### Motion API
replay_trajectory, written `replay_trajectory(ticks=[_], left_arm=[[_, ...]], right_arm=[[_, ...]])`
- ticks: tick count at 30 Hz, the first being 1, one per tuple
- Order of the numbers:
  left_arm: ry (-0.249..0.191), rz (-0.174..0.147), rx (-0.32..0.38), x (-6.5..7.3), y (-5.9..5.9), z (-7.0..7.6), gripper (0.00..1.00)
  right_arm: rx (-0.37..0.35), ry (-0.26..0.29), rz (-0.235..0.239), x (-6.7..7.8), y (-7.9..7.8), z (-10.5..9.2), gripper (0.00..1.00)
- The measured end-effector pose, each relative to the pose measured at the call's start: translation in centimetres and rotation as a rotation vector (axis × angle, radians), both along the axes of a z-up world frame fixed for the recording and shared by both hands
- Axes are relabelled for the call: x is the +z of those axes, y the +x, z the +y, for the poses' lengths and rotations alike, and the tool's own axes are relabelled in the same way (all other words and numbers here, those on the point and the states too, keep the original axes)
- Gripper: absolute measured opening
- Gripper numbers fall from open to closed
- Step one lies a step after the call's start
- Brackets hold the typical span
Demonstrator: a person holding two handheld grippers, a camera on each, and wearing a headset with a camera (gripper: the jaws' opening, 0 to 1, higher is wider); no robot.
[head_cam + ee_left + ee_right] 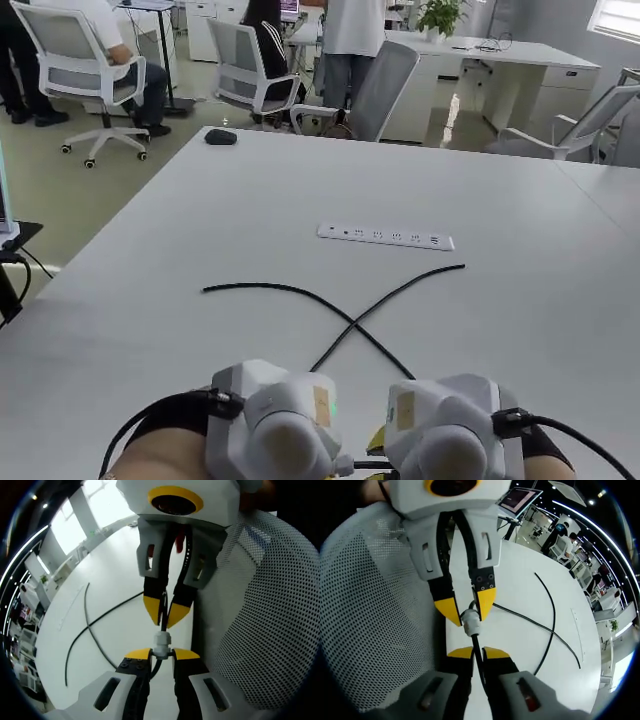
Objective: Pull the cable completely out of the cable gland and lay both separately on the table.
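The small white plastic cable gland (161, 643) is clamped by the left gripper (161, 654); the thin black cable (475, 641) is pinched right beside it by the right gripper (478, 653); the pull is best kept straight along the gland's bore.

The table (520, 330) is bare and wide on the left and on the right, with free passage on either side. In the middle, black cable (250, 286) lies in a flat cross on the top, and just beyond it lies a power strip (386, 237). A mouse (221, 137) sits at the far left. Office chairs (372, 90) stand along the far edge. At the near edge the left gripper (161, 653) and right gripper (478, 653) face tip to tip, a gland (162, 642) filling the small gap, with a mesh chair back (260, 610) close beside them
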State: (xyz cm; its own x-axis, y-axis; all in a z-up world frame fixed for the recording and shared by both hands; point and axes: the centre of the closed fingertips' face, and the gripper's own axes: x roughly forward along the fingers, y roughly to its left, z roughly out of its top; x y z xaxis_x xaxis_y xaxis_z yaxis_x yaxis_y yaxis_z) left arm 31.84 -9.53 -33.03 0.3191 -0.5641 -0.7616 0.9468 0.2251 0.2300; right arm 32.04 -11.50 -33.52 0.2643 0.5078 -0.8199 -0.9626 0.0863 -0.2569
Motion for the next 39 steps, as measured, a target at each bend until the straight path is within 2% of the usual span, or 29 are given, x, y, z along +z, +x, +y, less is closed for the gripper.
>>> replay_trajectory(ticks=[2, 4, 10, 18, 19, 21, 24, 27, 29, 35, 36, 38, 39], left_arm=[[-0.007, 0.001, 0.0, 0.1, 0.0, 0.0, 0.17], [-0.01, 0.001, -0.001, 0.1, 0.0, -0.1, 0.17], [-0.032, -0.005, 0.028, 0.4, 0.6, -0.1, 0.17], [-0.042, -0.004, 0.052, 0.7, 0.8, 0.0, 0.17], [-0.007, -0.022, 0.061, 0.5, 1.1, 0.8, 0.17], [-0.013, -0.012, 0.083, 0.4, 1.3, 1.3, 0.17], [-0.021, -0.018, 0.108, 0.9, 2.0, 1.8, 0.15], [-0.023, -0.016, 0.108, 1.0, 1.9, 1.7, 0.15], [-0.003, -0.023, 0.098, 0.8, 1.9, 1.7, 0.15], [0.001, -0.018, 0.08, 0.8, 1.4, 1.5, 0.15], [0.001, -0.017, 0.077, 0.9, 1.3, 1.4, 0.15], [-0.077, 0.014, 0.082, 1.6, 0.9, 0.3, 0.15], [-0.085, 0.007, 0.078, 1.9, 1.0, 0.1, 0.15]], right_arm=[[0.0, -0.003, 0.011, -0.2, -0.2, -0.1, 0.04], [0.003, -0.009, 0.001, -0.2, 0.0, -0.1, 0.04], [-0.025, 0.011, 0.004, 0.1, 0.5, -0.3, 0.03], [-0.036, 0.016, 0.011, 0.1, 0.5, -0.4, 0.03], [-0.046, -0.006, 0.004, -0.1, 0.7, -0.9, 0.02], [-0.068, -0.003, 0.02, -0.2, 0.8, -1.3, 0.03], [-0.092, -0.03, 0.016, -0.5, 1.1, -2.0, 0.02], [-0.104, -0.031, 0.025, -0.5, 1.0, -2.1, 0.03], [-0.085, -0.037, 0.022, -0.6, 0.7, -2.0, 0.03], [-0.068, -0.068, 0.053, -1.1, 0.0, -2.0, 0.03], [-0.088, -0.021, 0.076, -0.8, 0.0, -1.5, 0.04], [-0.131, 0.077, 0.135, -0.1, 0.0, -0.5, 0.05], [-0.142, 0.101, 0.151, 0.1, 0.0, -0.3, 0.06]])
